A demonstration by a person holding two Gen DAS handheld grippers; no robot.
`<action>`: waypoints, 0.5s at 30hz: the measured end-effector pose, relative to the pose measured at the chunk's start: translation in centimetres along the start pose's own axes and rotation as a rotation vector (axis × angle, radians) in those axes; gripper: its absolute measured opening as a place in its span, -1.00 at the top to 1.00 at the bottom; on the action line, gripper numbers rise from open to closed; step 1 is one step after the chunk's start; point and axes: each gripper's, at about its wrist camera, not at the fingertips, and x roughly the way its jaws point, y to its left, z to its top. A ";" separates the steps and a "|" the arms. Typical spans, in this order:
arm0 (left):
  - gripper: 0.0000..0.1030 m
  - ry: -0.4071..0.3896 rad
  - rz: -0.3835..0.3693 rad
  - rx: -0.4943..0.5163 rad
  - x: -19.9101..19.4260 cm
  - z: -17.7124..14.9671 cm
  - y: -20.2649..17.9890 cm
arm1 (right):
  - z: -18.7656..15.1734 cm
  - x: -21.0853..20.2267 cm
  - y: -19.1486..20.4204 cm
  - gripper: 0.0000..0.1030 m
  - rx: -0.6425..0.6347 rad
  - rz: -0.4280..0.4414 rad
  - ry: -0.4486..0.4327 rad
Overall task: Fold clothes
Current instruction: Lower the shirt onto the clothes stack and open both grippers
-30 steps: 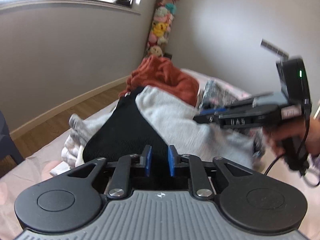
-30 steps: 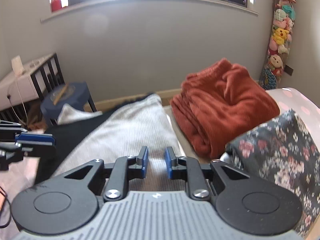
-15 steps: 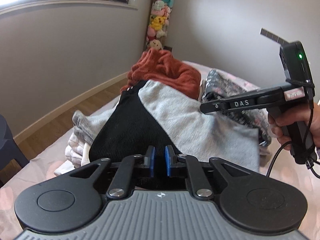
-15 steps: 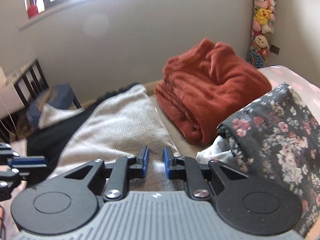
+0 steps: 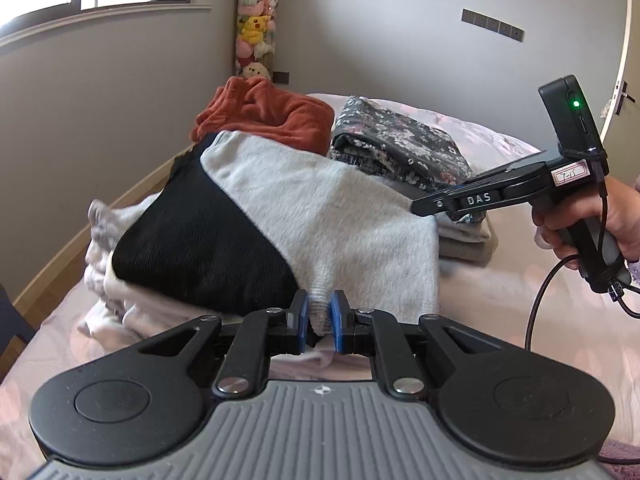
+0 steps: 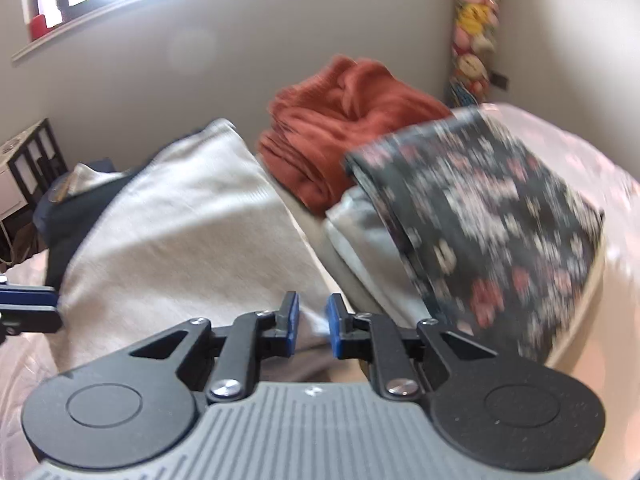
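Observation:
A grey and black sweater [image 5: 320,208] lies folded on a heap of pale clothes on the bed; it also shows in the right wrist view [image 6: 180,240]. My left gripper [image 5: 319,322] is shut on the sweater's near grey hem. My right gripper [image 6: 312,326] is shut on the sweater's grey edge on the other side; it shows from the side in the left wrist view [image 5: 424,205]. The sweater hangs between the two grippers.
A folded rust-red blanket [image 5: 268,116] and a folded dark floral garment [image 5: 400,144] on grey folded clothes lie behind the sweater. The bed has a pink sheet [image 5: 500,300]. A column of plush toys [image 5: 254,28] stands in the corner. A dark chair [image 6: 52,200] is beside the bed.
Both grippers have pulled back toward the near side of the bed with the sweater, and the grey hem now sits between the left fingers. The right gripper swung right.

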 end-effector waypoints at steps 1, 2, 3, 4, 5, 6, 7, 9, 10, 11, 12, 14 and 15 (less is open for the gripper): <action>0.80 0.003 0.004 -0.003 -0.3 -0.1 0.1 | -0.3 0.0 -0.4 0.65 0.024 -0.004 -0.004; 0.80 0.005 0.009 -0.002 -0.6 -0.1 0.2 | -0.4 -0.2 -0.7 0.65 0.046 -0.004 -0.010; 0.80 0.006 0.010 0.000 -1.0 -0.2 0.1 | -0.4 -0.6 -0.8 0.65 0.060 -0.006 -0.017; 0.80 0.007 0.012 0.002 -1.3 -0.2 0.1 | -0.4 -1.0 -0.7 0.65 0.060 -0.017 -0.025; 0.80 0.004 0.015 -0.001 -1.7 -0.3 0.0 | -0.4 -1.5 -0.6 0.65 0.059 -0.028 -0.033; 0.80 0.000 0.018 -0.004 -2.0 -0.3 -0.1 | -0.4 -2.1 -0.4 0.64 0.054 -0.038 -0.041; 0.80 -0.004 0.022 -0.007 -2.3 -0.3 -0.1 | -0.3 -2.8 -0.2 0.63 0.052 -0.048 -0.051; 0.80 -0.017 0.024 -0.013 -3.1 -0.3 -0.4 | -0.3 -4.4 0.2 0.63 0.054 -0.064 -0.087; 0.80 -0.027 0.023 -0.016 -3.5 -0.3 -0.6 | -0.3 -5.3 0.5 0.60 0.056 -0.074 -0.108; 0.79 -0.036 0.022 -0.023 -4.0 -0.2 -0.8 | -0.3 -6.2 0.7 0.53 0.058 -0.084 -0.130; 0.75 -0.048 0.020 -0.034 -4.5 -0.2 -0.9 | -0.3 -7.4 1.2 0.19 0.063 -0.094 -0.160; 0.55 -0.072 0.017 -0.055 -5.5 0.0 -1.3 | -0.3 -9.7 2.2 -0.24 0.073 -0.098 -0.222; 0.48 -0.086 0.016 -0.062 -6.0 0.1 -1.5 | -0.4 -10.7 2.7 -0.36 0.073 -0.084 -0.249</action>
